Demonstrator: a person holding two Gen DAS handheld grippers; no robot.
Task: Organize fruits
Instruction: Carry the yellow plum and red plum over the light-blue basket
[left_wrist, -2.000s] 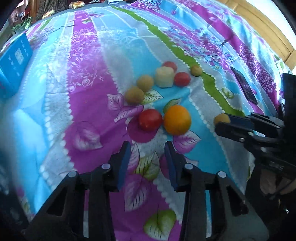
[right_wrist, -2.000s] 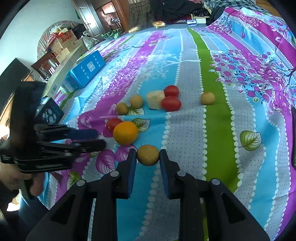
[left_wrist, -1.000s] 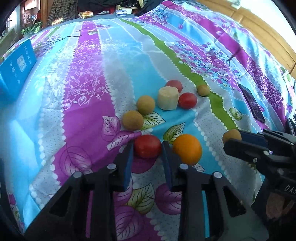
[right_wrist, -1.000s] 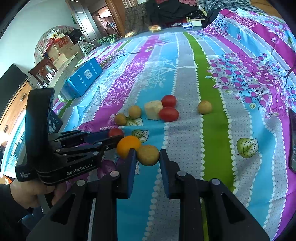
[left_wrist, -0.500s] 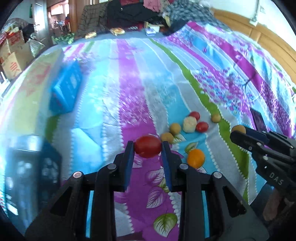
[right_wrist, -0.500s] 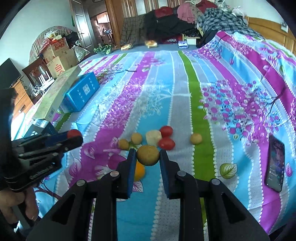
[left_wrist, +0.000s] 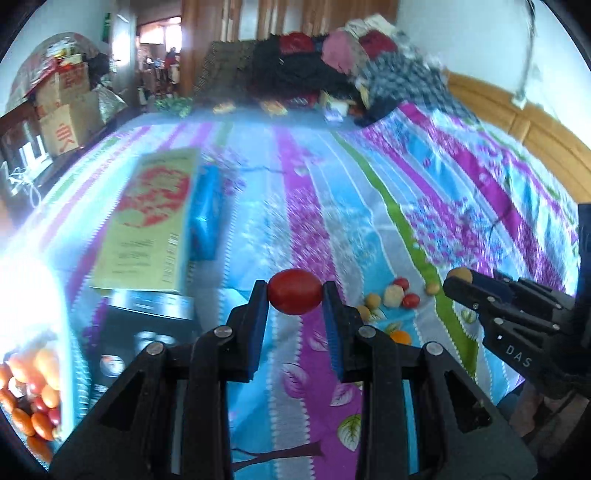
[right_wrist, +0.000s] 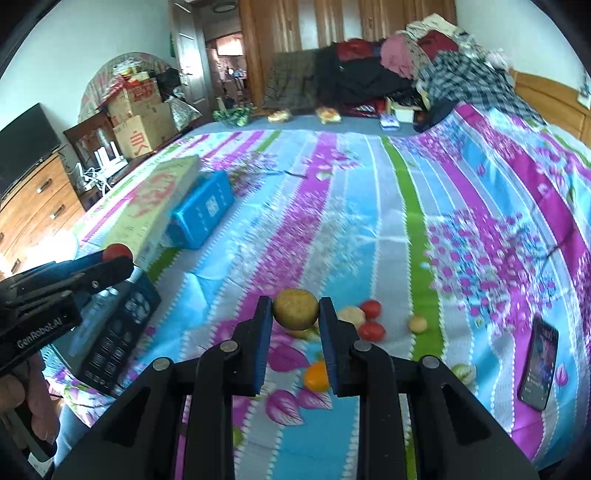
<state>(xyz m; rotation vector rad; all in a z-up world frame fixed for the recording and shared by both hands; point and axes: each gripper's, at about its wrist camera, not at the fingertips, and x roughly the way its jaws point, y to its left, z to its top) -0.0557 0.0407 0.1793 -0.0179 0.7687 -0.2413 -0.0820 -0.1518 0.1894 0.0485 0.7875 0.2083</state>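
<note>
My left gripper (left_wrist: 294, 297) is shut on a red tomato (left_wrist: 294, 302), held high above the striped bedspread. My right gripper (right_wrist: 295, 309) is shut on a yellow-brown round fruit (right_wrist: 295, 308); in the left wrist view it shows at the right as the right gripper (left_wrist: 460, 278). On the bedspread below lie an orange (right_wrist: 316, 376), two red tomatoes (right_wrist: 371, 330), a pale peeled fruit (right_wrist: 352, 315) and small yellow fruits (right_wrist: 417, 324). At the lower left edge of the left wrist view a container of small orange and red fruits (left_wrist: 27, 398) shows, partly washed out by glare.
A yellow flat box (left_wrist: 147, 218) and a blue box (right_wrist: 201, 212) lie on the bed's left side, with a black box (right_wrist: 118, 339) nearer. A phone (right_wrist: 539, 365) rests at the right. Piled clothes (right_wrist: 388, 62) sit at the bed's far end. A hand (right_wrist: 22, 398) grips the left tool.
Both grippers have risen well above the bedspread, each carrying its fruit; the fruits left on the bed look smaller. The left view has swung left, bringing the boxes and fruit container into sight.
</note>
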